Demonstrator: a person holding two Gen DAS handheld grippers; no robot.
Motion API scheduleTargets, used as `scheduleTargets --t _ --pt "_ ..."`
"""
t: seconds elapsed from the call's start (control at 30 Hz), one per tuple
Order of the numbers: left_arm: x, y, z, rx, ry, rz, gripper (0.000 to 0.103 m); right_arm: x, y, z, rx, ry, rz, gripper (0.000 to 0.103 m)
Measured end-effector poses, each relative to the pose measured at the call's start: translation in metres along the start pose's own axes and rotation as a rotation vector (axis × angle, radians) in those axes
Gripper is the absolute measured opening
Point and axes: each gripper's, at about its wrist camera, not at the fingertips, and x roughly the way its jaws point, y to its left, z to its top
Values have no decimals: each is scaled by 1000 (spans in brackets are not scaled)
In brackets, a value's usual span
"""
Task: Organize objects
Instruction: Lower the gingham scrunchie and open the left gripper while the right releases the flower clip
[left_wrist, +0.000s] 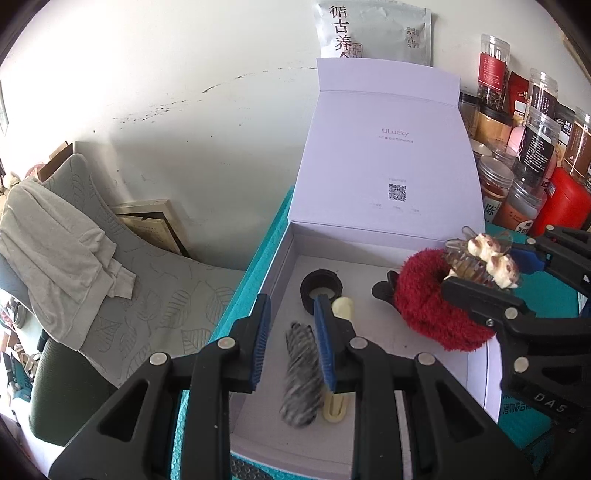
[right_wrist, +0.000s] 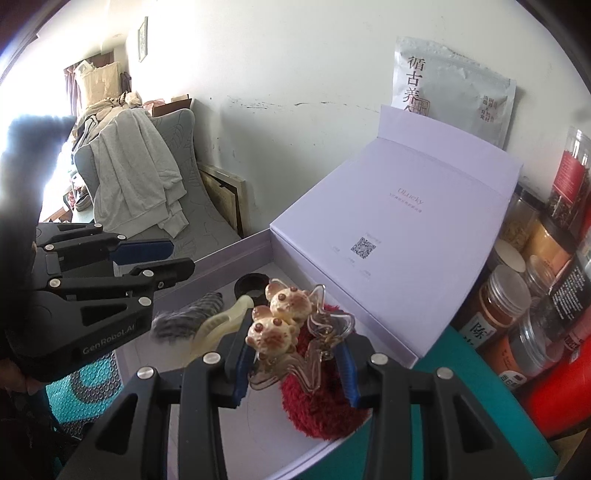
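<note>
Your right gripper (right_wrist: 295, 373) holds a clear amber hair claw clip (right_wrist: 325, 347) topped with two cream bear heads (right_wrist: 280, 317), its blue pads (right_wrist: 242, 369) narrowed onto the clip's body. The clip hangs over the near right corner of the open white box (left_wrist: 280, 251), just above the red fluffy scrunchie (left_wrist: 436, 314). I judge the clip light, rigid and brittle: the thin curled plastic could snap under a hard squeeze, and the smooth surface may slip, so keep your hold on the broad middle, not on the bears or teeth. The scrunchie looks soft and springy; take it anywhere.

Your left gripper (left_wrist: 291, 339) stands moderately open and empty above the box floor, over a grey striped fuzzy hair clip (left_wrist: 299, 373), with a cream plastic clip (left_wrist: 341, 306) beside it. Farther in lies a black round cap (left_wrist: 320, 290). The box rests on a teal counter (left_wrist: 258, 258), its lid tilted back toward the wall, jars (left_wrist: 532, 147) to the right.
</note>
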Motion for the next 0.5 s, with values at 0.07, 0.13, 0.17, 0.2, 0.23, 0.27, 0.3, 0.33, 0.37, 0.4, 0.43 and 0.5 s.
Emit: scheduleTargets --t 0.07,0.13,0.17,0.2,0.23,0.27,0.3,0.33,0.37,0.4,0.43,0.5 --pt "7 -1 3 5 8 -23 23 7 -3 0 4 -1 -3 39" --pt "17 -4 4 11 25 -38 23 14 -4 -2 10 4 1 39" --pt "22 -5 3 15 35 -38 23 18 -5 -4 8 13 4 39" --pt "28 -7 2 20 48 -29 23 22 -5 -6 1 22 4 39" --pt "33 -8 1 23 55 -23 23 26 -5 -8 -3 29 4 39" --pt "37 -9 1 24 64 -21 23 30 -7 -9 -1 39 4 39" --pt "40 -10 -1 23 71 -24 23 33 -8 -11 1 45 5 39" --pt "45 -12 -2 26 80 -28 23 35 -8 -11 2 48 8 39" --pt "48 -14 -2 30 88 -30 23 37 -8 -12 2 48 11 39" --pt "51 -15 -3 33 94 -31 23 38 -8 -12 -1 46 18 39" --pt "54 -17 -4 32 101 -36 23 39 -8 -13 -1 45 24 39" --pt "59 -19 -5 29 112 -46 23 39 -8 -13 -1 43 25 39"
